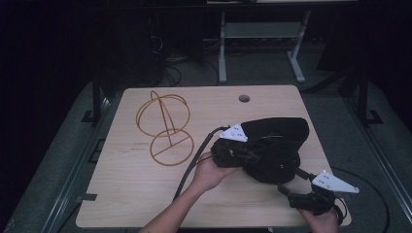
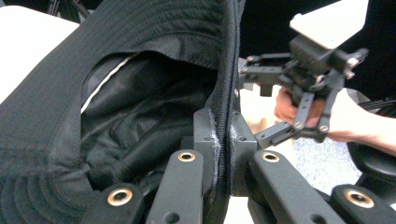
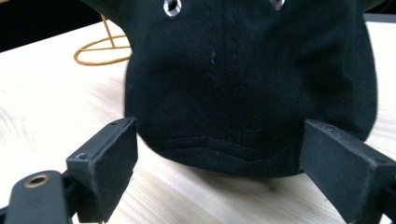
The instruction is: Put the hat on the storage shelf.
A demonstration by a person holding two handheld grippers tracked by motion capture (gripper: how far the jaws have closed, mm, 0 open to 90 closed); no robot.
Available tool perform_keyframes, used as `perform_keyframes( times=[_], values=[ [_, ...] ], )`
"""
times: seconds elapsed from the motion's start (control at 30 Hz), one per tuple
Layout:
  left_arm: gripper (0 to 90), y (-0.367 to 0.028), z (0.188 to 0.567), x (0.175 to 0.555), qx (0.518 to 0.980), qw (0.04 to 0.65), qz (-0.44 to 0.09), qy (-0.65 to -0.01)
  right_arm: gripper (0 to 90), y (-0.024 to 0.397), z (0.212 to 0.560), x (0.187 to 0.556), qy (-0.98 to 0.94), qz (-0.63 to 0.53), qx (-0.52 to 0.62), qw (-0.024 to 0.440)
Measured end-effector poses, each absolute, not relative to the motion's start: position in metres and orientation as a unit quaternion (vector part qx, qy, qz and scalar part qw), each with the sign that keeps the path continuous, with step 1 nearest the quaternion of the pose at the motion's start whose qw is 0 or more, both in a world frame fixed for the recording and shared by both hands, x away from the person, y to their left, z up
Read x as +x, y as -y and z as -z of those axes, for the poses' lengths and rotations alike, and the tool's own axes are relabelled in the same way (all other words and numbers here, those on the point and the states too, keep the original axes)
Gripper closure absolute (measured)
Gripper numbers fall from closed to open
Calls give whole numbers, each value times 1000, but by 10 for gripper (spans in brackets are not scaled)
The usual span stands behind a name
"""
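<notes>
My right gripper (image 1: 291, 194) sits nearest me, at the table's (image 1: 145, 194) near right edge, with its jaws spread wide and empty. In the right gripper view the two black pads (image 3: 109, 163) stand either side of the cap's rear hem without touching it.

Just beyond, the black cap (image 1: 277, 145) rests right of the table's centre. My left gripper (image 1: 243, 154) meets it from the left, jaws pressed together on the edge of the cap; in the left gripper view the corded rim (image 2: 227, 116) runs straight down between them and is squeezed flat there.

I judge the cap light and soft. The crown (image 2: 140, 116) sags and folds where it is unsupported, so it will droop from a single pinch and needs a second hold to keep its shape. The stitched hem and the brim look like the firmest places to take it; the cloth should not slip in rubber pads, and nothing about it looks fragile.

Its long axis seems to run from near right to far left-of-right, with the brim (image 1: 284, 127) on the far side, pointing away from me, and the rear toward my right gripper, though black on black leaves this uncertain.

Farther off to the left stands a gold wire stand (image 1: 165, 127), well apart from the cap.
</notes>
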State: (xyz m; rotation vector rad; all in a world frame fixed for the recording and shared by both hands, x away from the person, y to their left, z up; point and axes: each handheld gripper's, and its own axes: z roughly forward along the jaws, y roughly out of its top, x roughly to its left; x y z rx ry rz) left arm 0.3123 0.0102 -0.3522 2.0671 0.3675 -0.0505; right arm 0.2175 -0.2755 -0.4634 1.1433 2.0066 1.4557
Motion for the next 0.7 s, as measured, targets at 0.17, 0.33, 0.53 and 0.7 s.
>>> perform_keyframes(
  times=[0.17, 0.33, 0.53, 0.7],
  values=[
    [851, -8, 350, 309, 852, 503, 26, -145, 137, 279, 465, 223, -718, -530, 411, 190],
    [852, -4, 349, 307, 852, 504, 30, -139, 325, 281, 467, 227, -715, -549, 395, 174],
    [852, -3, 347, 303, 853, 505, 32, -130, 639, 280, 465, 228, -714, -556, 381, 187],
    [852, -7, 345, 303, 851, 507, 30, -129, 848, 282, 465, 228, -716, -556, 376, 191]
  ],
)
